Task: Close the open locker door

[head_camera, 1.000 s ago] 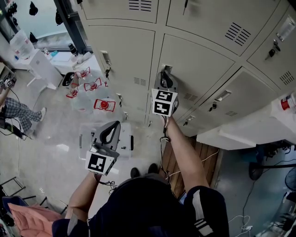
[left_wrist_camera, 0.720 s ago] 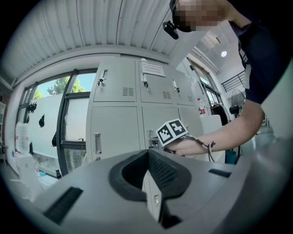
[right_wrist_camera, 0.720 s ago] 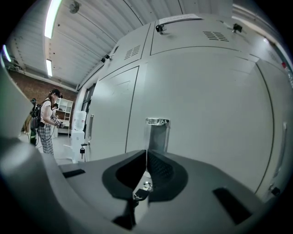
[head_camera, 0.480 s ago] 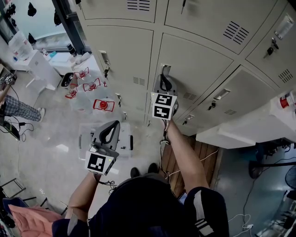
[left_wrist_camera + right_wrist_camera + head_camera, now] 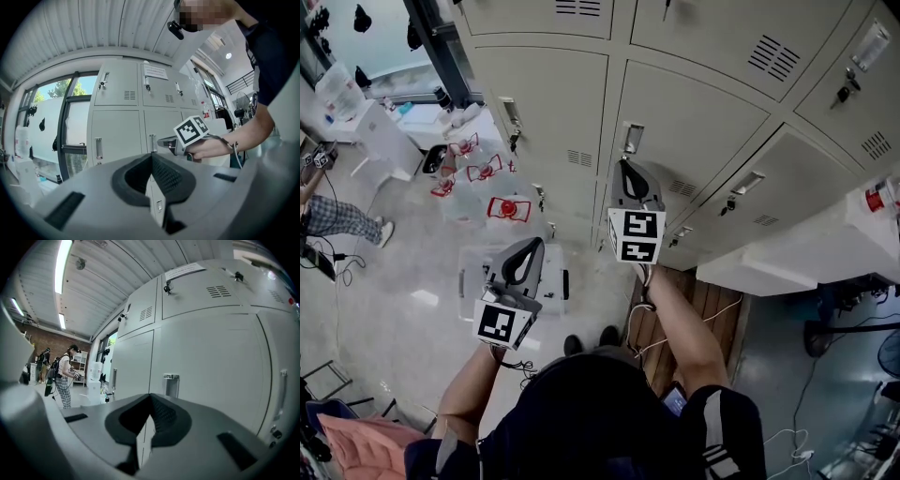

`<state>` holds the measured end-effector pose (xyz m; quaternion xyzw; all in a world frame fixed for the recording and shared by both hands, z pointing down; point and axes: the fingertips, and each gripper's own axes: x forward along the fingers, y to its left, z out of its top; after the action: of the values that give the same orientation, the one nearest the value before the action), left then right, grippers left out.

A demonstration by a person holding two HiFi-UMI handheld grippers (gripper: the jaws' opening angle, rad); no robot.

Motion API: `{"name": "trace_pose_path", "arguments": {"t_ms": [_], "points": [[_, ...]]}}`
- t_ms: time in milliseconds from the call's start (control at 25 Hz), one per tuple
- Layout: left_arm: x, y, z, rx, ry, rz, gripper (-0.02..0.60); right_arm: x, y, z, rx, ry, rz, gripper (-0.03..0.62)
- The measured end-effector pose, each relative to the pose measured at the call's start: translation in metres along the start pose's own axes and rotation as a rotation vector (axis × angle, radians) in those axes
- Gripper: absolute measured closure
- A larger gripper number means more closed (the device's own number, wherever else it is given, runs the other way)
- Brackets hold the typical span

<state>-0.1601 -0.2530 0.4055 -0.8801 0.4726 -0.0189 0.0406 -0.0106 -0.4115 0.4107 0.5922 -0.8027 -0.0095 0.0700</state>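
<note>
Indoor hall, pale floor (image 5: 403, 309), with a wall of beige metal lockers (image 5: 544, 94) running across the far side. Clear water jugs with red handles (image 5: 511, 211) stand on the floor at the far left, near the foot of the lockers. Task's thing: the beige metal locker door (image 5: 703, 127) straight ahead of the right tongs (image 5: 626, 171), its recessed metal handle (image 5: 632, 139) on the door's left edge. Head view and right gripper view both show that door lying flush with its neighbours, seams even, no dark gap. No door in the visible bank stands ajar. Right tongs closed, pads together, nothing between them; tips near the handle but apart from it, pointing roughly level at the door face. Left tongs (image 5: 528, 255) also closed and empty, held low and to the left, well apart from the lockers, aimed at the bank. Judgement: closing step looks finished, or all but. Whether the latch has caught cannot be told from here. Next move, if any, calls for a light push with the closed right tongs on the door's handle side to seat it, then drawing both tongs clear.
</note>
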Motion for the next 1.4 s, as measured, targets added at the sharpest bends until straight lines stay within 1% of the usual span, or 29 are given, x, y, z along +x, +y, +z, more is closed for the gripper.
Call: {"name": "trace_pose_path", "arguments": {"t_ms": [240, 360, 440, 720, 800, 1000, 1160, 1320, 1400], "points": [[-0.002, 0.001, 0.003, -0.011, -0.004, 0.029, 0.578, -0.043, 0.011, 0.017, 0.020, -0.071, 0.076, 0.597], [-0.004, 0.001, 0.003, -0.006, -0.011, 0.041, 0.580, -0.068, 0.017, 0.025, 0.001, -0.109, 0.105, 0.597], [-0.006, 0.001, 0.003, 0.010, -0.011, 0.046, 0.579, -0.086, 0.019, 0.026, -0.018, -0.123, 0.114, 0.597], [-0.015, 0.000, 0.011, 0.042, -0.035, 0.109, 0.580, -0.144, 0.010, 0.015, -0.049, -0.126, 0.097, 0.597], [-0.017, -0.001, 0.011, 0.044, -0.035, 0.122, 0.580, -0.158, 0.008, 0.013, -0.065, -0.128, 0.094, 0.597], [-0.024, -0.004, 0.009, 0.042, -0.036, 0.155, 0.580, -0.190, 0.000, 0.006, -0.059, -0.131, 0.070, 0.597], [-0.029, -0.008, 0.004, 0.080, -0.020, 0.163, 0.580, -0.208, -0.005, -0.005, -0.055, -0.116, 0.056, 0.597], [-0.034, -0.012, 0.006, 0.063, -0.027, 0.183, 0.580, -0.221, -0.012, -0.018, -0.043, -0.091, 0.029, 0.596], [-0.036, -0.013, 0.008, 0.070, -0.027, 0.189, 0.580, -0.225, -0.014, -0.023, -0.042, -0.082, 0.022, 0.595]]}}
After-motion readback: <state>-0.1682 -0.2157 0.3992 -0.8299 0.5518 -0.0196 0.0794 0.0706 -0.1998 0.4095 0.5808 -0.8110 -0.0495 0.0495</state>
